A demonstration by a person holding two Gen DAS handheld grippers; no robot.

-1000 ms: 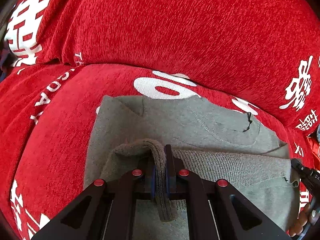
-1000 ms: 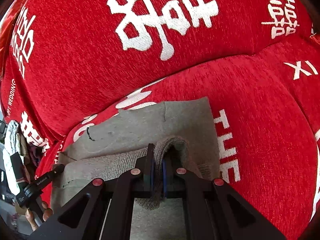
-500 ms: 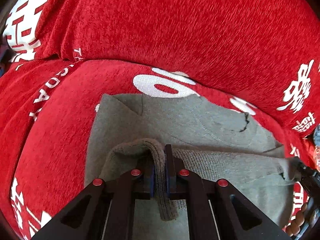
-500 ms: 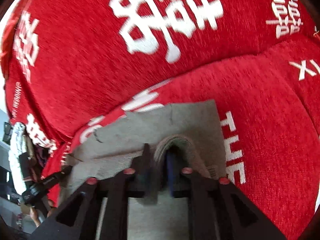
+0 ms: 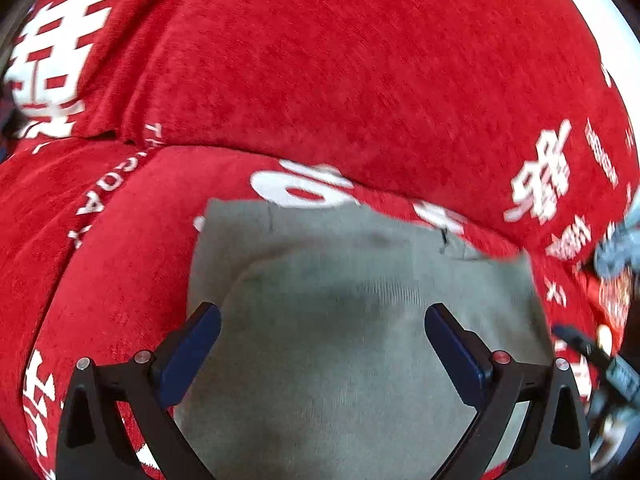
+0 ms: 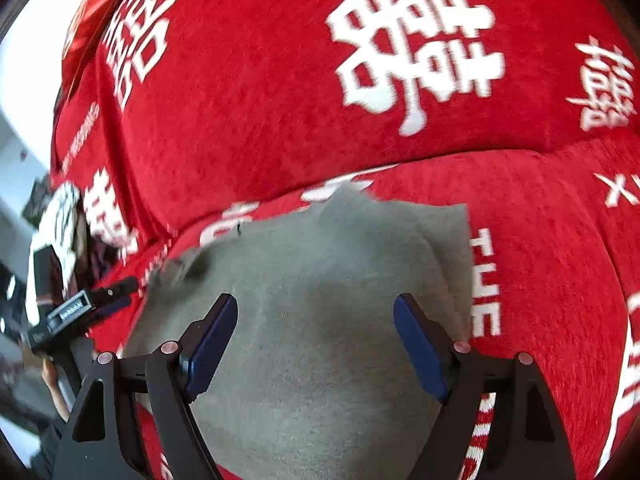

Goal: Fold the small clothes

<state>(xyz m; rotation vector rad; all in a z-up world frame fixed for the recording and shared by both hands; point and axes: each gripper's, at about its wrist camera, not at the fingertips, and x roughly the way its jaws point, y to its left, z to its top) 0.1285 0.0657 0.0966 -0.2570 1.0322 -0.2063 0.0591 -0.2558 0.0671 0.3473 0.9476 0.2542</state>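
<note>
A grey garment point(image 5: 332, 360) lies folded on the red sofa seat point(image 5: 120, 280), its top layer flat over the lower one. My left gripper point(image 5: 322, 314) hovers just above it, jaws opening wide, and the pads do not touch the cloth. The right wrist view shows the same grey garment point(image 6: 320, 320) under my right gripper point(image 6: 316, 302), whose jaws are also opening with nothing pinched between them. The tip of the left gripper point(image 6: 96, 300) sticks in at the garment's left edge.
The red sofa backrest point(image 5: 340, 80) with white characters rises right behind the garment. A blue-grey bundle point(image 5: 618, 240) sits at the far right. White and dark items point(image 6: 60, 220) stand past the sofa's left end. A person's hand point(image 6: 52, 376) shows at the lower left.
Both grippers were shut on the ribbed grey hem; now both have let go and opened. The hem has dropped flat onto the garment. Both grippers have lifted and pulled back a little.
</note>
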